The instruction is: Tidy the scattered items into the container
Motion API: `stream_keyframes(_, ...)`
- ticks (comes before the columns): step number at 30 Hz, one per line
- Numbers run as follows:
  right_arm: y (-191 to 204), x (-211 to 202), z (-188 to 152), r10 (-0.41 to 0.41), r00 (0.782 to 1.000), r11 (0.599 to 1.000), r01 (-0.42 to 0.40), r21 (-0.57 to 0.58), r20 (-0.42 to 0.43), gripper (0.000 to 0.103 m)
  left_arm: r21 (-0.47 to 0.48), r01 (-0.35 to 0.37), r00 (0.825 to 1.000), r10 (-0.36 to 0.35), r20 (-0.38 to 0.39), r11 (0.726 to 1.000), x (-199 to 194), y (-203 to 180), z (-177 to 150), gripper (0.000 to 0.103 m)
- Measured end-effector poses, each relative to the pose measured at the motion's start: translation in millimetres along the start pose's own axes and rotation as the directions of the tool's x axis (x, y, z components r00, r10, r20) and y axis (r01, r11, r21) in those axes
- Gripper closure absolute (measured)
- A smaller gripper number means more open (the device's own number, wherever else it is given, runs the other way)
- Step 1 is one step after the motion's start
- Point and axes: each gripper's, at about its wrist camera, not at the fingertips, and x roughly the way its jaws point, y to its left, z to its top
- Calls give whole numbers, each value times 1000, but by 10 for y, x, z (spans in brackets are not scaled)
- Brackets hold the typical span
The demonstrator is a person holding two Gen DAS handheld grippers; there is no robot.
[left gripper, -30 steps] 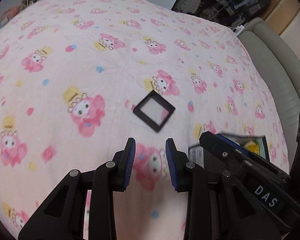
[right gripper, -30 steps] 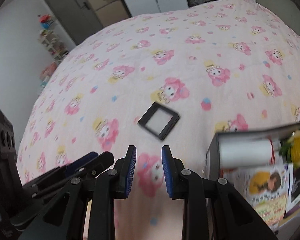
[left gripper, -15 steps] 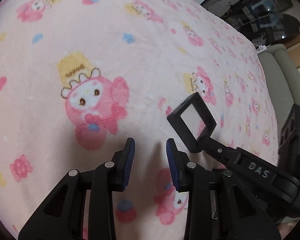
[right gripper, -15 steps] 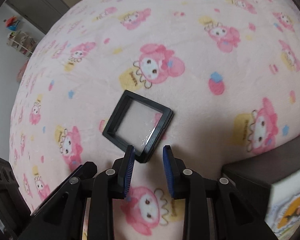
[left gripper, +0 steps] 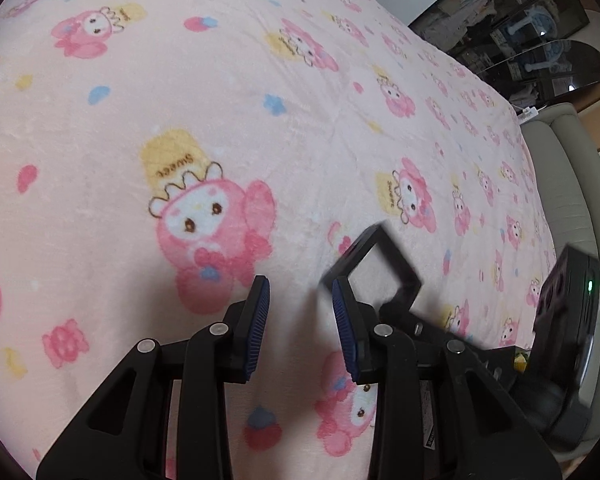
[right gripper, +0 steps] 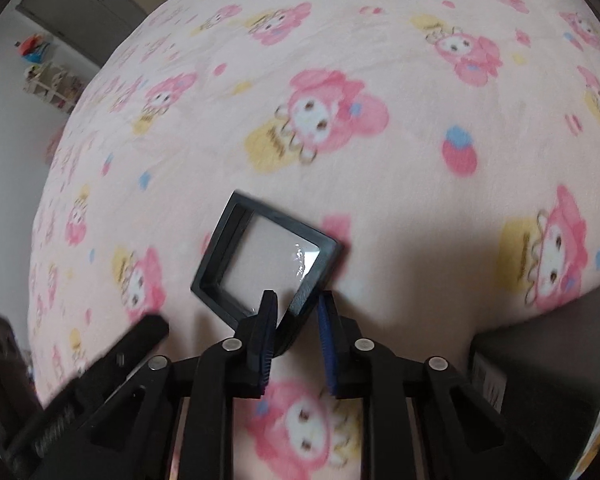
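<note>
While the right gripper (right gripper: 296,312) is closing its jaws, we see the near corner of the black square frame (right gripper: 260,264) between them, though blur keeps us from telling whether the pads already press on it. From the left wrist view that frame (left gripper: 374,268) is smeared, its lower edge hidden behind the left gripper's right finger. The left gripper (left gripper: 300,304) holds nothing, its jaws apart over bare blanket. The frame lies on the pink cartoon blanket (right gripper: 400,80), one corner towards six o'clock and the opposite towards twelve; being square, it shows no long axis. At four o'clock a dark container (right gripper: 540,352) is cut off by the picture's edge. A grey door (right gripper: 80,12) stands at eleven o'clock.
</note>
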Motion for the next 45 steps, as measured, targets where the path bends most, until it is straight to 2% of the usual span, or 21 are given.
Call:
stream_keyframes(3,42,-38,-155,20,999,999,-21,-27,-30,89,2,-15,1000,15,14,1000,-21,2,-1,66)
stream_keyframes(7,87,-88,-368,39,997,998,-43,-55,-64,89,2,-6,1000,6,2,1000,12,21,-10,66)
stream_keyframes(9,112,-130,-462,40,997,996,-45,-73,-71,90,9,7,1000,-7,-29,1000,72,17,-26,66)
stream_keyframes(14,173,-247,-594,-20,1000,989,17,-149,-17,90,-1,18,991,-18,-133,1000,254,26,-161,66)
stream_keyframes(15,175,-262,-605,-30,1000,987,29,-158,-3,90,0,22,989,-21,-149,1000,255,28,-198,69)
stream_keyframes(17,176,-261,-632,-29,1000,987,30,-156,5,90,16,19,985,-16,-171,1000,206,19,-304,78)
stream_keyframes(18,178,-241,-637,-20,1000,988,21,-153,5,90,25,10,984,-5,-177,1000,168,10,-358,79)
stream_keyframes(24,232,-352,-826,6,1000,986,-5,-169,5,90,54,-56,983,64,-173,997,-153,-24,-690,80)
stream_keyframes(29,358,-428,-1184,0,999,966,-12,-257,-49,90,-1,-55,979,54,-194,998,-366,166,-1053,79)
stream_keyframes(32,372,-449,-1335,9,998,962,-26,-272,-63,90,-20,-52,979,47,-200,998,-393,237,-1109,79)
stream_keyframes(38,429,-432,-1339,-20,999,955,10,-296,-29,90,-37,-49,982,41,-182,998,-353,261,-1045,77)
stream_keyframes(45,408,-246,-1314,-70,997,951,60,-303,-23,89,-68,-51,971,33,-235,996,-161,350,-1056,76)
